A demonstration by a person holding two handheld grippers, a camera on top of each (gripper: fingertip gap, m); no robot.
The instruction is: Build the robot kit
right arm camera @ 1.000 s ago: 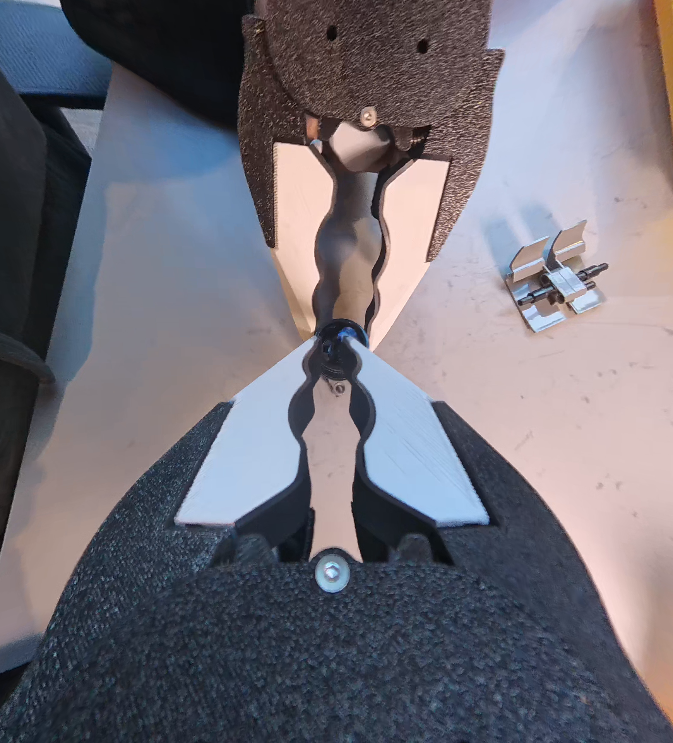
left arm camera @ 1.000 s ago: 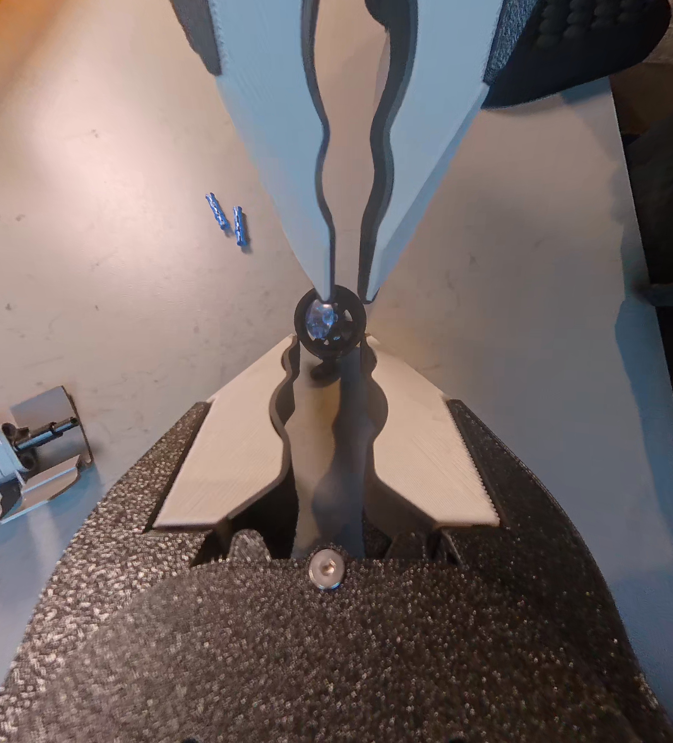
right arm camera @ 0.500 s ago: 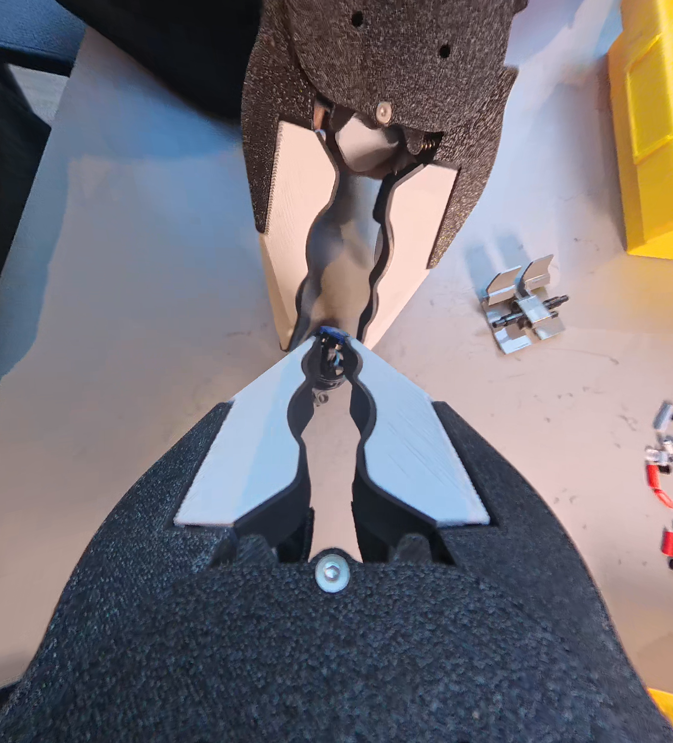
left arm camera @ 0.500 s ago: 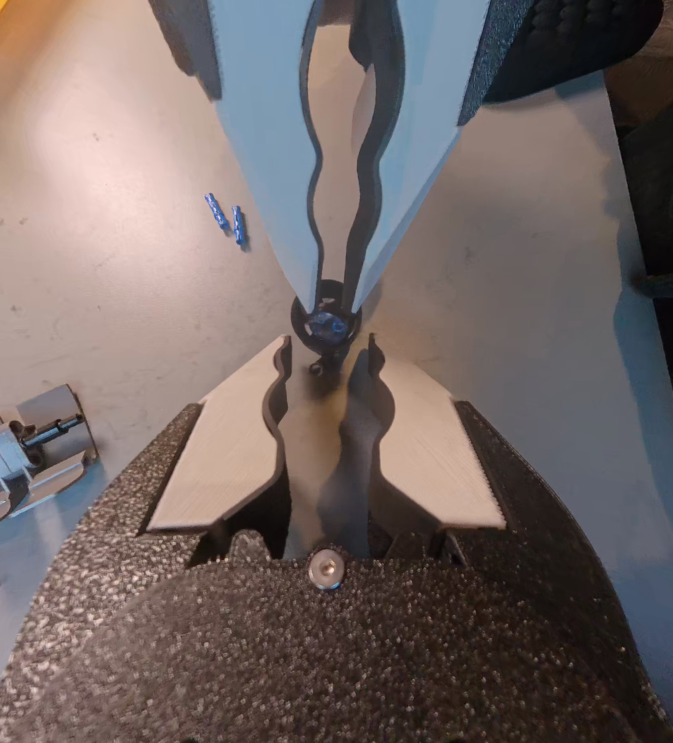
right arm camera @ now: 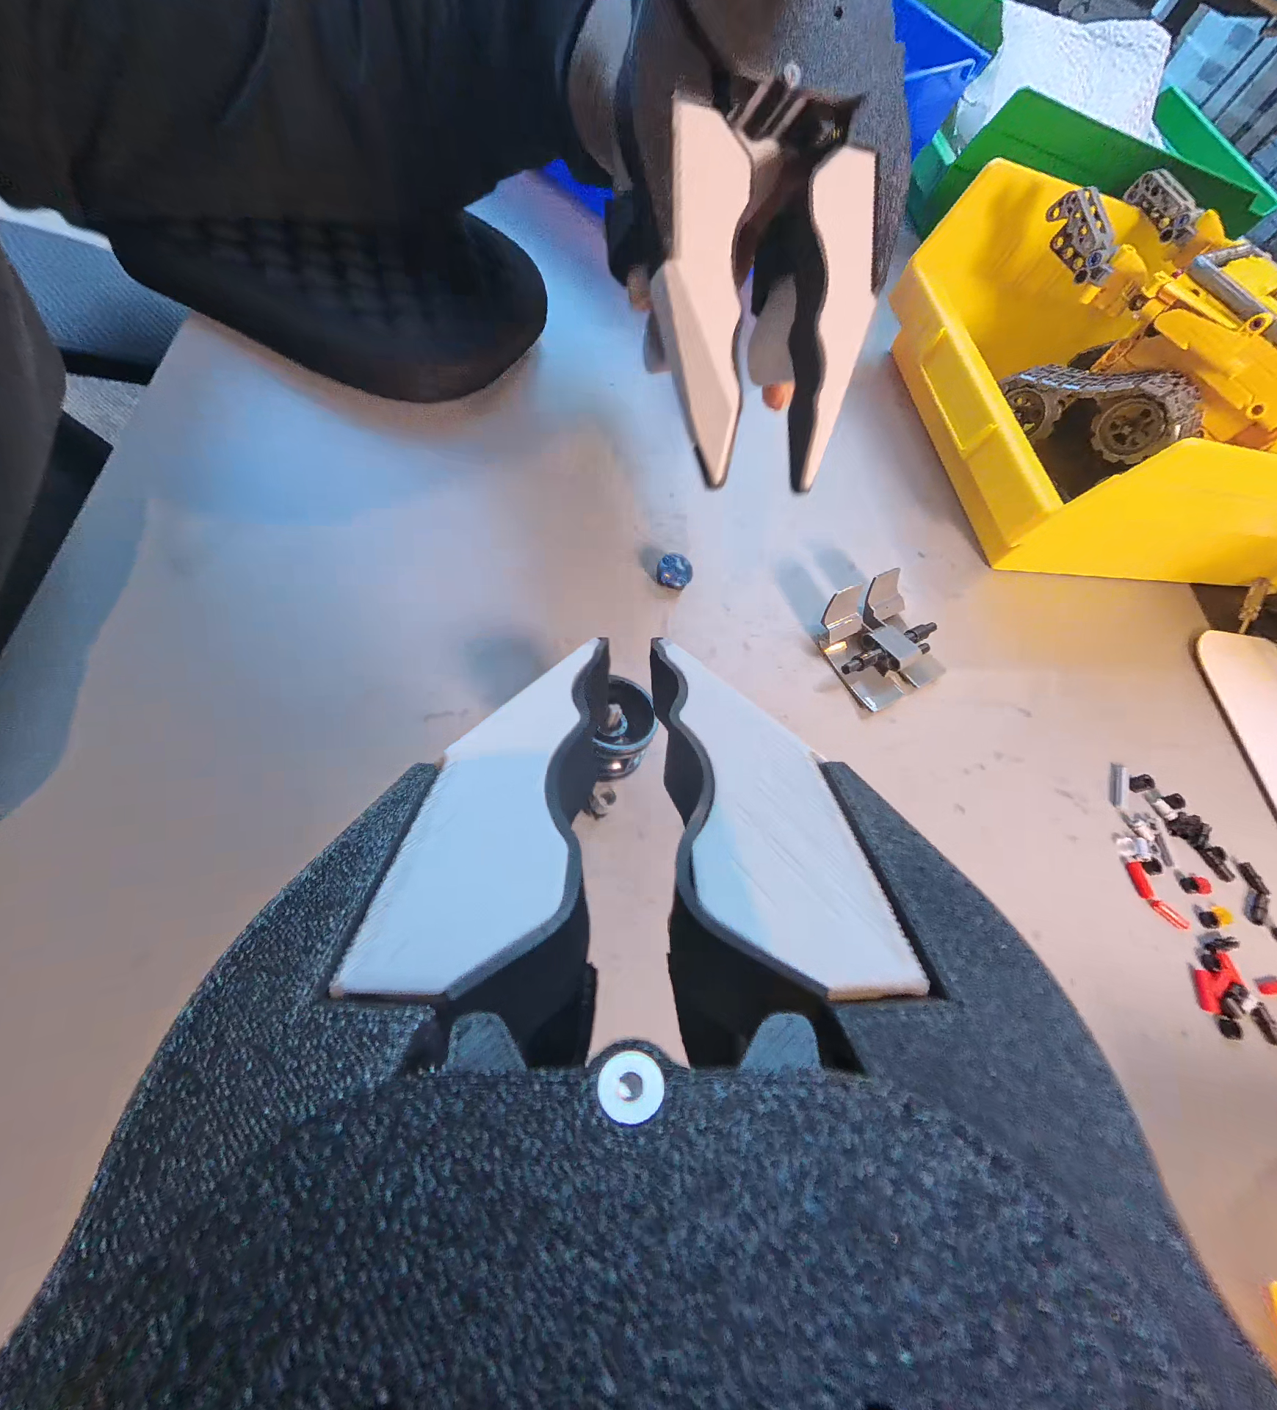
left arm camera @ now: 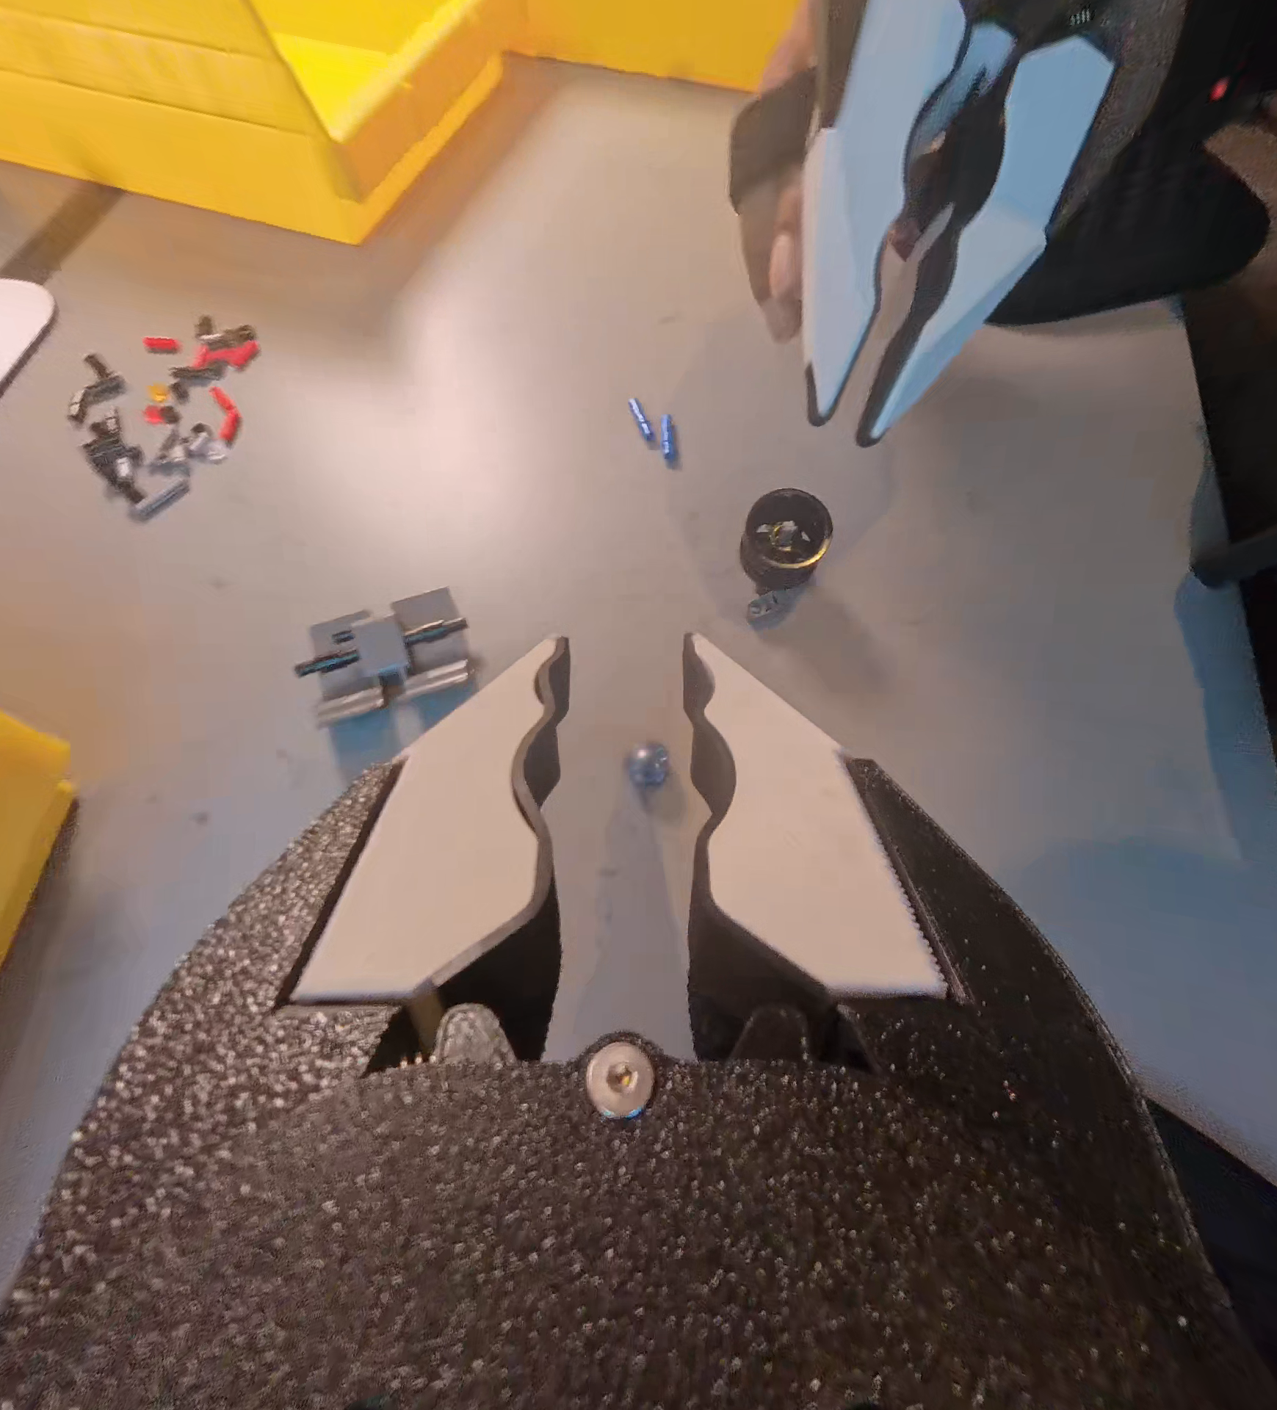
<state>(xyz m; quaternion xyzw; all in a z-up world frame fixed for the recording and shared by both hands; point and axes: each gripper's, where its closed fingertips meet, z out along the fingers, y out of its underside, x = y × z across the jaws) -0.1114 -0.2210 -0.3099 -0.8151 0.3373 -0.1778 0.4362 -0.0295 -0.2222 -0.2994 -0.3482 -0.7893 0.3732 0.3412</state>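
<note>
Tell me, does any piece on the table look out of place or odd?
Yes. A small blue ball lies loose on the grey table, apart from the black wheel hub and the pile of small parts. Being round, it could roll away.

My left gripper (left arm camera: 624, 656), open and empty, hangs over a small blue ball (left arm camera: 648, 763) at frame centre. My right gripper (right arm camera: 629, 658), narrowly parted, hangs over an upright black wheel (right arm camera: 624, 725); contact indeterminate.
</note>
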